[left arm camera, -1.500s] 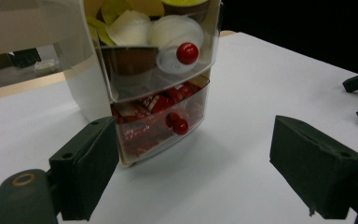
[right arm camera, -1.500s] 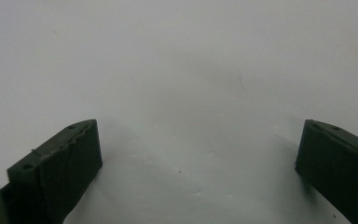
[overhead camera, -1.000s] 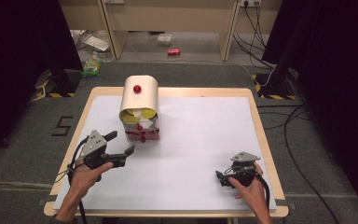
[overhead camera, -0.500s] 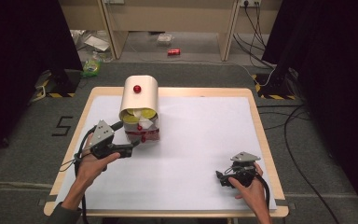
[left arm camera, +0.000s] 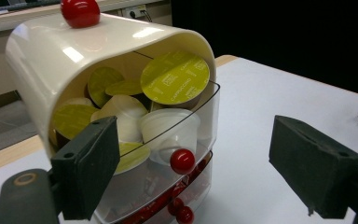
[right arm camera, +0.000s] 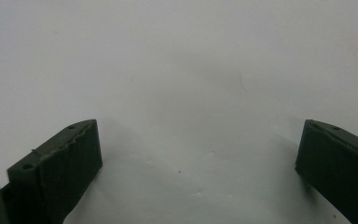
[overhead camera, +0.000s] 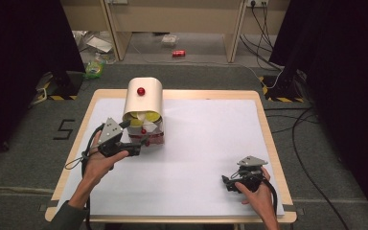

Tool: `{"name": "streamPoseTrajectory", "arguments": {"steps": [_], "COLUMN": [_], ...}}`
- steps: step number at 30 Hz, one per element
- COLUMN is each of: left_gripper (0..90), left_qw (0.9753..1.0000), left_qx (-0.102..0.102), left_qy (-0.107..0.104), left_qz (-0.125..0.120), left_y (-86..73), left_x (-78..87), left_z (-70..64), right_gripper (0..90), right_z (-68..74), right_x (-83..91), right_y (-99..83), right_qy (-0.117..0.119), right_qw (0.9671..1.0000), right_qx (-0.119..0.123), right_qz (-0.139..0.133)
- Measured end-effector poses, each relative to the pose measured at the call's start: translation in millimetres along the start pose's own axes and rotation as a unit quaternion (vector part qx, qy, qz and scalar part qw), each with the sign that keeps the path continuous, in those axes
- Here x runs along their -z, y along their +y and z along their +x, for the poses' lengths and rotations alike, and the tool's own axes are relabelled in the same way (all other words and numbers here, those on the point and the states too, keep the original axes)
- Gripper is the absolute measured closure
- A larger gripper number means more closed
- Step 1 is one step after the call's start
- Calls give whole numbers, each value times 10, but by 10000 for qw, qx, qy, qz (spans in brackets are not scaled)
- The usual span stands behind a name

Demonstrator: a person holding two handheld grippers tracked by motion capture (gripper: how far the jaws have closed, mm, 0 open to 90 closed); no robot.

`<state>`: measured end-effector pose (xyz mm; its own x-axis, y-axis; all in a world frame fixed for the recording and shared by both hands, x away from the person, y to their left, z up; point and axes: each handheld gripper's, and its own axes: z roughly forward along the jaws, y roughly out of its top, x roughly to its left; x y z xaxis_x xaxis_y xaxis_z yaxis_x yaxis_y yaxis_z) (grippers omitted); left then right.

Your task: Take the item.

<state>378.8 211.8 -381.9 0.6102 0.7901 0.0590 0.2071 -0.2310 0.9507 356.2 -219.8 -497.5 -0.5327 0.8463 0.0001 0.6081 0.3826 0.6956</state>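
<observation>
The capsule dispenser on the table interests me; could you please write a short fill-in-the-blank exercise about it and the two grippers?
1. The knob on top of the cream dispenser is coloured ____.
2. The left gripper, beside the dispenser's clear drawers, has its jaws ____.
3. The foil lid of the capsule facing the left gripper view is coloured ____.
4. The right gripper is over the ____ table cover.

Missing words: red; open; yellow-green; white
</observation>
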Motion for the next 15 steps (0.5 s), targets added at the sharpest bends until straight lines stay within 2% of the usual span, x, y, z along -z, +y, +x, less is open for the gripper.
{"name": "streamPoseTrajectory", "arguments": {"steps": [8,12,15], "left_gripper": [193,197,196], "left_qw": [9999,9998,9996], "left_qx": [-20,25,148], "left_qy": [26,39,-2], "left_qz": [159,190,222], "left_y": [11,18,28], "left_x": [-146,-153,-148], "left_z": [19,21,29], "right_gripper": [6,7,6], "right_z": [3,3,3], "right_x": [1,1,0], "right_y": [-1,0,-1], "right_qy": [3,7,4], "right_qw": [10000,10000,10000], "right_qx": [-21,-26,-21], "right_qz": [5,4,4]}}
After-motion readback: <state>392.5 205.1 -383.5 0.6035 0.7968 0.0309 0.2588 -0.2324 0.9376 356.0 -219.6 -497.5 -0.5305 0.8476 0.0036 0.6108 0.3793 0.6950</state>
